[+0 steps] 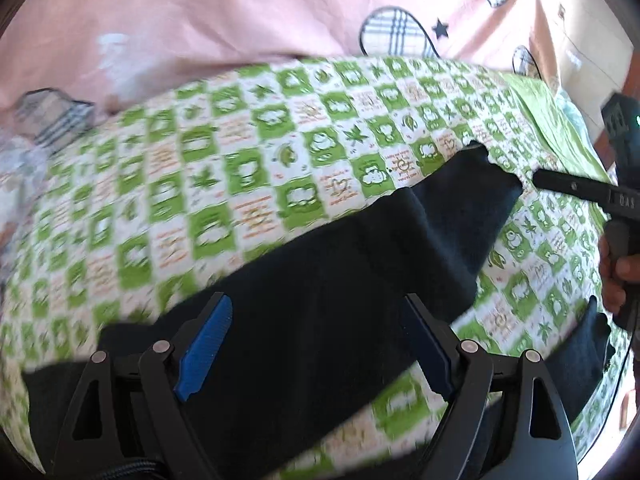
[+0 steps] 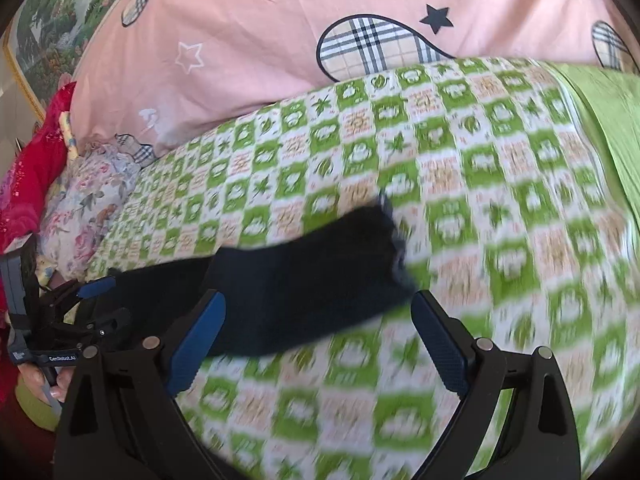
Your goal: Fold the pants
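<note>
Dark navy pants (image 1: 320, 280) lie spread on a green-and-white checked sheet (image 1: 200, 168). One leg runs up and to the right to its cuff (image 1: 484, 172); the other leg (image 1: 588, 344) shows at the right edge. My left gripper (image 1: 316, 340) hovers open over the wide upper part of the pants, nothing between its blue pads. In the right wrist view, my right gripper (image 2: 318, 344) is open just over the leg's end (image 2: 320, 272), holding nothing. The left gripper (image 2: 106, 304) appears at the far left, over the dark cloth.
A pink quilt (image 2: 260, 48) with plaid shapes and stars is bunched along the far side of the bed. A floral pillow (image 2: 84, 208) and red cloth (image 2: 36, 160) lie at the left. A plain green cloth (image 2: 600, 112) lies at the right. A hand (image 1: 616, 272) grips the right tool.
</note>
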